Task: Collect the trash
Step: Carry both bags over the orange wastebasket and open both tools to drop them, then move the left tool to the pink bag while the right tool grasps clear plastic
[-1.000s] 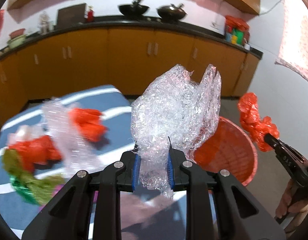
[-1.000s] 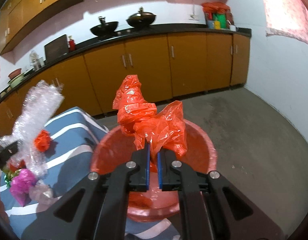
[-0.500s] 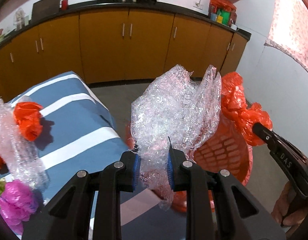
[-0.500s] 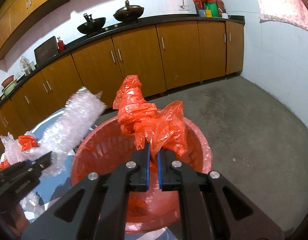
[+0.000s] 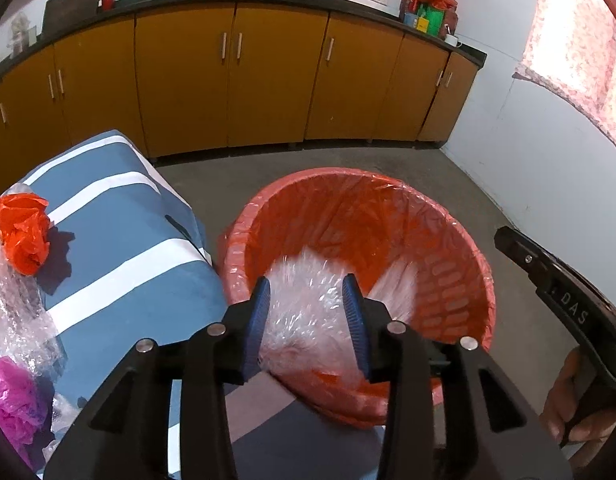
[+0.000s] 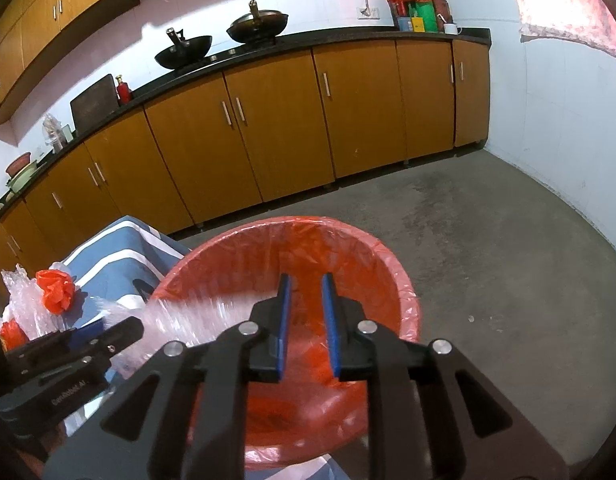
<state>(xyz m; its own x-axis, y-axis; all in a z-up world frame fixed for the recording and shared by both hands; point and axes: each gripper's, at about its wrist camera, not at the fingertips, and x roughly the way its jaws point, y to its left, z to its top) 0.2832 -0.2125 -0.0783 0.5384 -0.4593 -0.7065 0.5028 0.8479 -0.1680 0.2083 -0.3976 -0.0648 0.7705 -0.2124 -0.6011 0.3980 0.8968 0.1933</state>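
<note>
Both tools hung over the round red plastic basket lined with a red bag (image 5: 447, 280). The left gripper (image 5: 306, 320) had its jaws spread wide, and the crumpled clear bubble-wrap sheet (image 5: 308, 320) showed blurred between them, apparently falling free into the basket. The right gripper (image 6: 306, 320) stood with jaws parted and nothing between them. More scraps, among them a crumpled orange-red plastic bag (image 5: 24, 232), lay at nine o'clock on the blue-and-white striped cloth (image 5: 120, 240). Releasing well probably meant keeping the jaws wide above the basket's middle until the wrap cleared the pads.
</note>
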